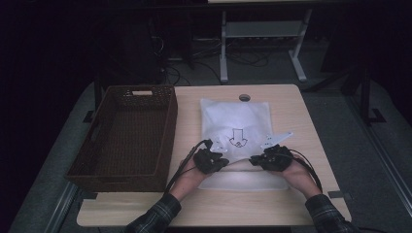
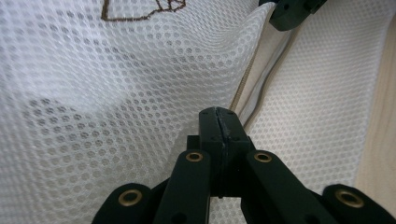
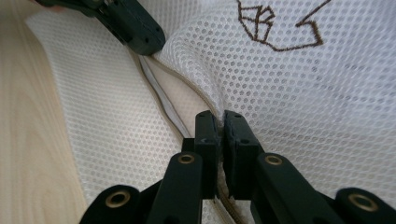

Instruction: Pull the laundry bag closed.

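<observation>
Dim room, pale wood table [image 1: 291,204], brown wicker basket [image 1: 126,136] at its left w/ nothing visible inside. White mesh laundry bag [image 1: 235,121] lies mid-table, zip edge nearest the person. Left gripper [image 1: 219,162] & right gripper [image 1: 256,161] are both clamped on the upper mesh layer by the zip, lifting it. Looks like early stage; bag apparently not yet moved to the basket. Mesh soft, perforated, w/ a brown printed logo.

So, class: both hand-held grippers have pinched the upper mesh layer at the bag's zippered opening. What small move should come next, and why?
Probably lift both together a little to spread the mouth wider. The left hand-held gripper and right hand-held gripper are shut on the upper edge of the white mesh bag, and the zipper already gapes between the layers, while the lower layer lies flat on the table.
</observation>
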